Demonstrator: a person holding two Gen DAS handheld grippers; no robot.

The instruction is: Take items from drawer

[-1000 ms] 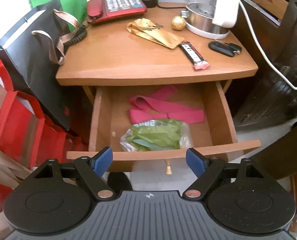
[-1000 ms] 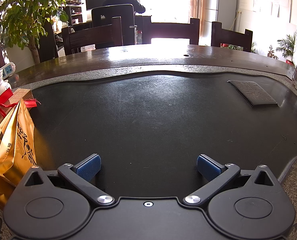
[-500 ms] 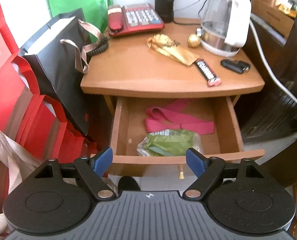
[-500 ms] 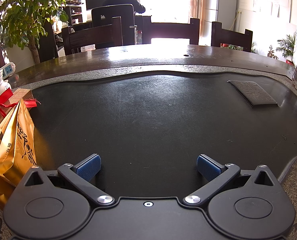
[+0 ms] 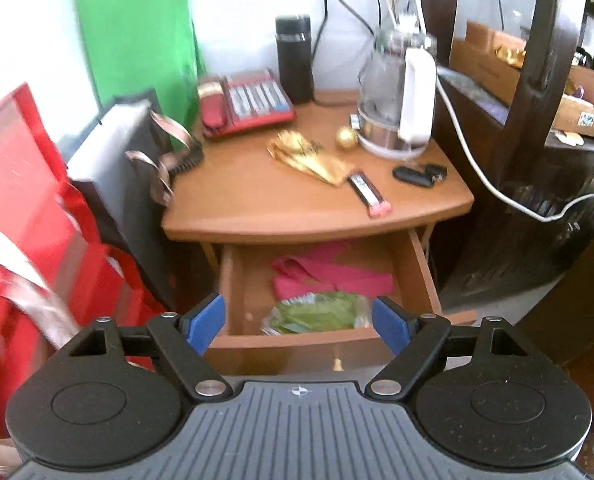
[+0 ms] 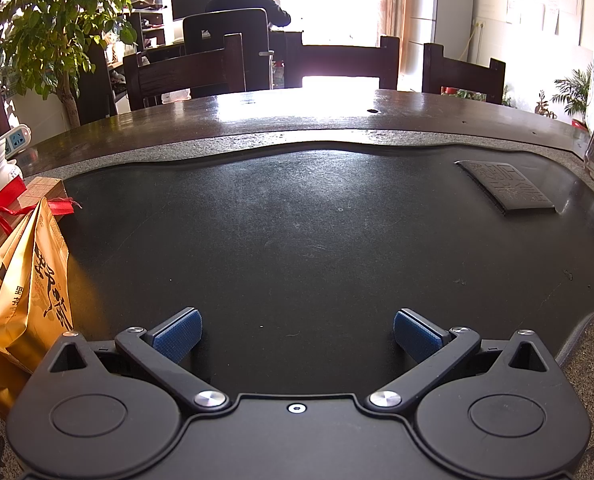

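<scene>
While the drawer (image 5: 329, 280) hangs pulled out under the worktop (image 5: 297, 200), we count two items inside: one pink ribbon (image 5: 329, 278) toward the back, one clear bag of green leaves (image 5: 317, 316) against the front wall. Our left hand-held gripper (image 5: 299, 324) hovers above the front edge, spread wide and empty, seemingly lined up for the bag. Our right hand-held gripper (image 6: 297, 334) sits parked on a dark table (image 6: 317, 240), also wide, empty

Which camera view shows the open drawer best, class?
The left wrist view. It looks down into the drawer, showing a pink ribbon and a green bag inside, framed by the open left gripper. The right wrist view shows none of it, only a dark table beyond the open right gripper.
</scene>
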